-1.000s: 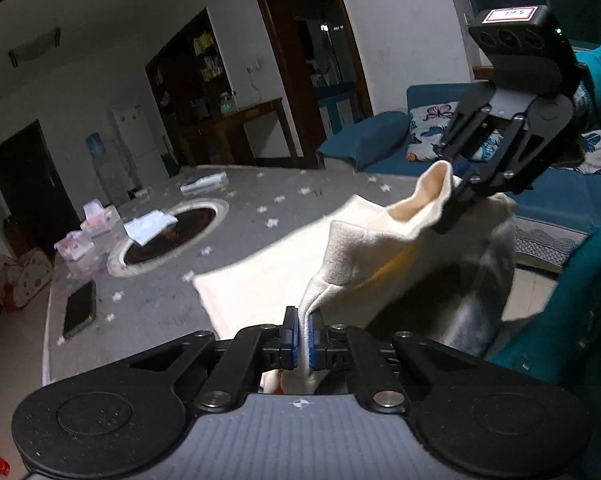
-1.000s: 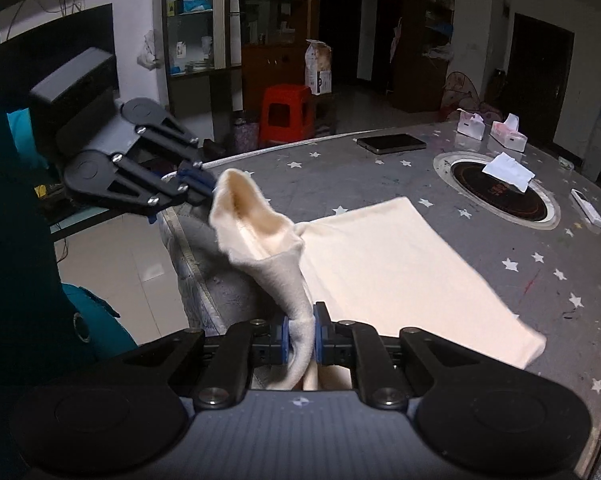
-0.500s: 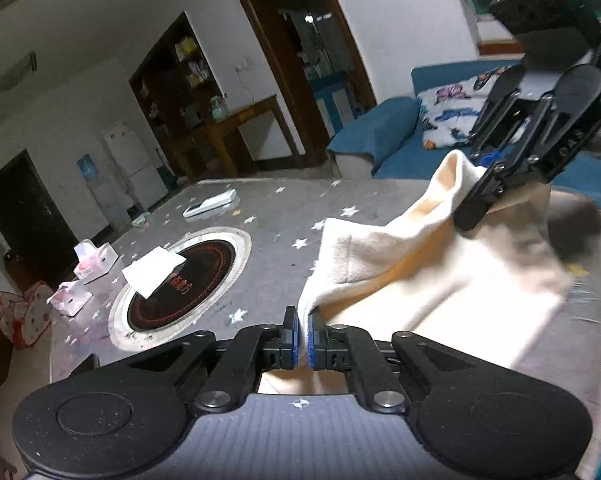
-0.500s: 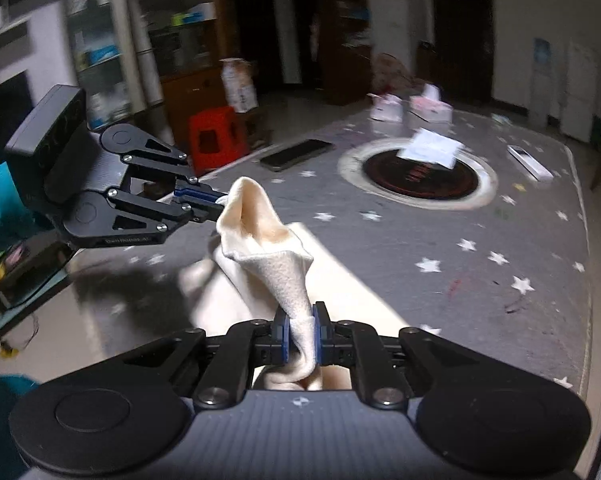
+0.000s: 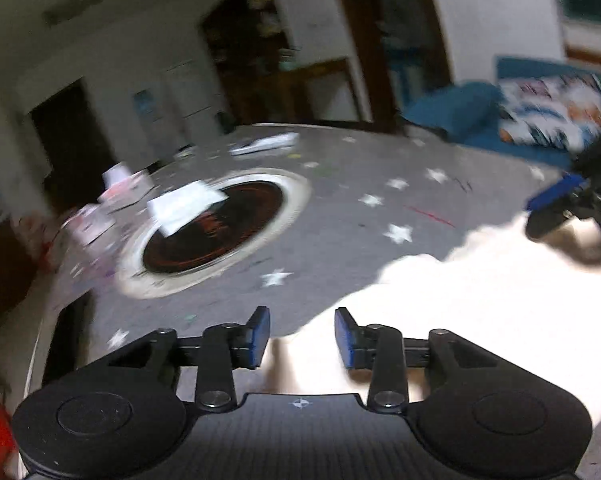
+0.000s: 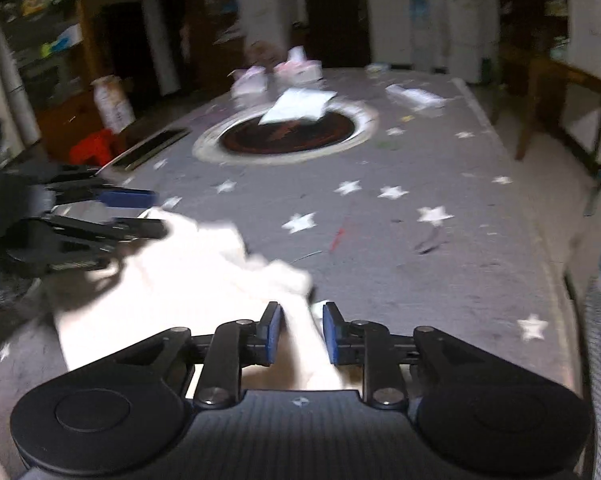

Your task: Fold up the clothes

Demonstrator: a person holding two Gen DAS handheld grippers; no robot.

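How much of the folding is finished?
Done: one fold looks laid, the cream garment lying doubled on the starry table. In hand: both the left gripper and right gripper are opening, letting the cloth go, though it lies between their fingers. Left: probably more folds and smoothing.

You see a cream cloth garment (image 6: 188, 276), soft and matt, lying rumpled on the grey star-printed table cover (image 6: 440, 264), which looks like dull woven fabric. Beyond the garment, a round dark glossy cooktop plate (image 6: 288, 136) sits in a pale smooth ring, with a white sheet of paper (image 6: 298, 106) resting on it. Your left gripper (image 5: 302, 338) and right gripper (image 6: 299, 334) are matt black plastic with blue pads and shiny metal screws.
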